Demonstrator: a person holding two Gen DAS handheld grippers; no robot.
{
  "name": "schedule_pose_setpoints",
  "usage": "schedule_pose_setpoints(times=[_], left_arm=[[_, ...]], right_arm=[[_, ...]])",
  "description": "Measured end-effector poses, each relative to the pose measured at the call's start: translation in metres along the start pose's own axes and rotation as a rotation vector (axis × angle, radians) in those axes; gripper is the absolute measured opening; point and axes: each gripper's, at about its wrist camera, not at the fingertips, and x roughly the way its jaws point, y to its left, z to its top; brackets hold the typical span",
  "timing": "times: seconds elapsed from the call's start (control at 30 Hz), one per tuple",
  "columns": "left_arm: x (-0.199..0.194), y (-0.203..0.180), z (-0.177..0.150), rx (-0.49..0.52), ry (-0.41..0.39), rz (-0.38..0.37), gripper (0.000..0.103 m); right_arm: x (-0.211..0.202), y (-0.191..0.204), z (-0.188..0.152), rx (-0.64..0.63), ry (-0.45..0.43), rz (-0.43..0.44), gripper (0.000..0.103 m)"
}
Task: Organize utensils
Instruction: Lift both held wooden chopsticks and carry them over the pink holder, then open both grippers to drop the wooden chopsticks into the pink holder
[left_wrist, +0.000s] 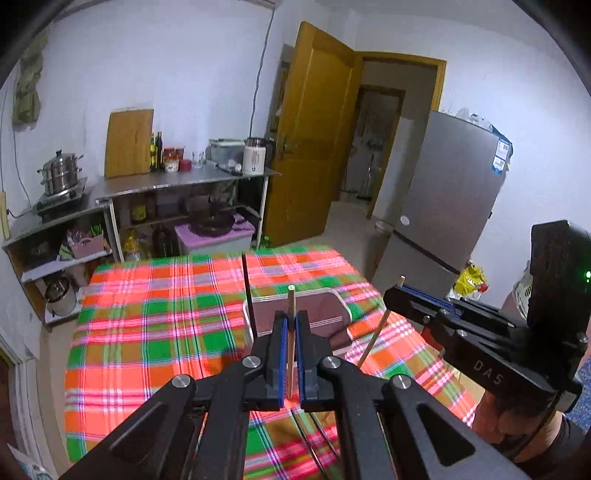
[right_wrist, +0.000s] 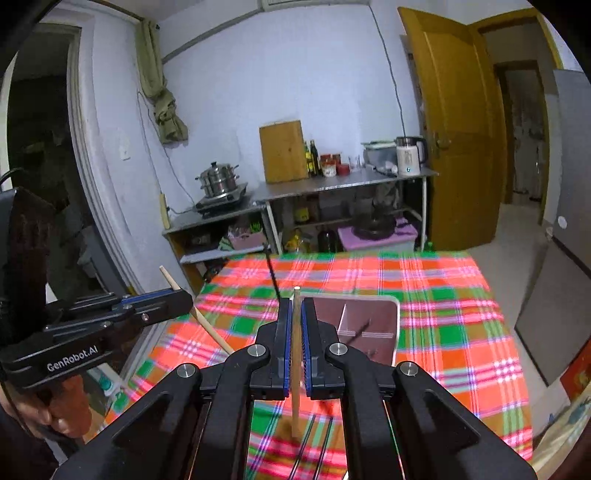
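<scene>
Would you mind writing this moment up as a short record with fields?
left gripper: shut on a wooden chopstick
right gripper: shut on a second wooden chopstick
tray: divided, on the plaid tablecloth, ahead of both grippers
in the tray: one dark utensil, kind unclear
still on the cloth: dark chopsticks below the right gripper
</scene>
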Motion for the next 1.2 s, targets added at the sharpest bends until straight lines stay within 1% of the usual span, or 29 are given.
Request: schedule_pose_setpoints(times=[0.1,0.27,0.5,0.63,0.83,1.0,1.2], left_arm=[[0.002,-0.001,0.015,0.003,-0.018,0.003,0.004],[0.015,0.001,0.031,-0.001,-0.030,0.013,0.004],[0.038,0.007,0.037,0.001,-0.014,0.036,0.004],[0.049,0.013,0.034,-0.003,-0.005,0.045,0.004],[0.065,0.020,0.027,-0.014,0.015,0.044,0.004],[0.078,0.024,0.016,-0.026,0.042,0.040,0.004],[0.086,0.029,0.003,-0.037,0.064,0.038,0.004]], right_arm=[[0.003,-0.002,0.014,-0.003,-0.027,-0.005,0.005],[0.010,-0.006,0.029,0.000,-0.052,-0.011,0.005],[0.023,-0.015,0.040,0.009,-0.078,-0.022,0.005],[0.031,-0.019,0.042,0.016,-0.090,-0.033,0.005],[0.042,-0.022,0.038,0.018,-0.081,-0.042,0.005],[0.053,-0.024,0.034,0.022,-0.058,-0.044,0.005],[0.064,-0.022,0.023,0.007,-0.008,-0.032,0.005]])
